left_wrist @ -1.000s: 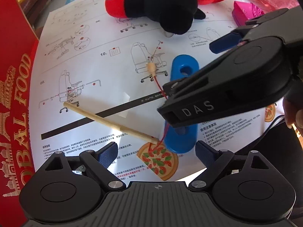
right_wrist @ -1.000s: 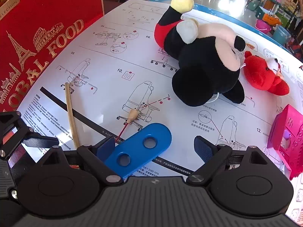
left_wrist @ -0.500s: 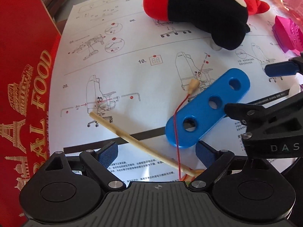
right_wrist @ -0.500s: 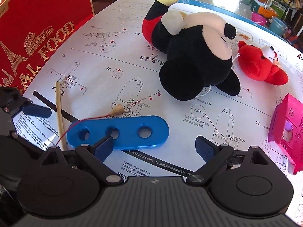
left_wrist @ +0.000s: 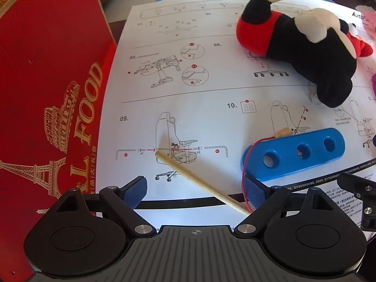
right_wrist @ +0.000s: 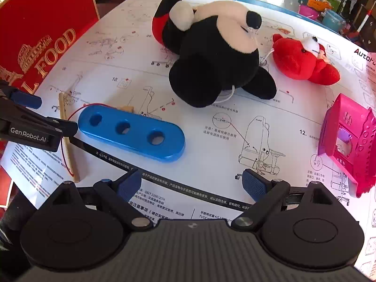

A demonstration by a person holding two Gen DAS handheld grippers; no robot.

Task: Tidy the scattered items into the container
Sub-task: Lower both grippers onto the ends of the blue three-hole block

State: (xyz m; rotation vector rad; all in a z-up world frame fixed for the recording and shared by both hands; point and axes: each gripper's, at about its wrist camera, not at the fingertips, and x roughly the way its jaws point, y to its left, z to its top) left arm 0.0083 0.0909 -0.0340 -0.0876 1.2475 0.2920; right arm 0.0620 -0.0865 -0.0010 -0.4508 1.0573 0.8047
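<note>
Both claws are spread and hold nothing. The left claw (left_wrist: 195,190) hovers low over the wooden stick (left_wrist: 199,181), which lies slantwise on the printed instruction sheet (left_wrist: 188,89) that covers the counter, toward the counter's left edge, where the red box (left_wrist: 51,98) stands as the likely container. The right claw (right_wrist: 191,185) hangs above the sheet with the blue three-hole block (right_wrist: 131,134) just ahead of it. A red string (left_wrist: 244,169) runs from the stick's near end around the block's left end to a small wooden bead (left_wrist: 283,132) behind the block, so the two items appear tied together. That is the main risk: lifting the stick alone would probably drag the string against the block, or jerk the stick out of the pads. The stick is thin and round, so pads closing off-centre could roll it away, or pinch the paper and pull the whole sheet. The left claw's tip sits very near the block, so both claws converging here could collide. The black mouse plush (right_wrist: 218,54), red plush (right_wrist: 303,60) and pink toy (right_wrist: 347,145) lie farther along the sheet, not in the box.
</note>
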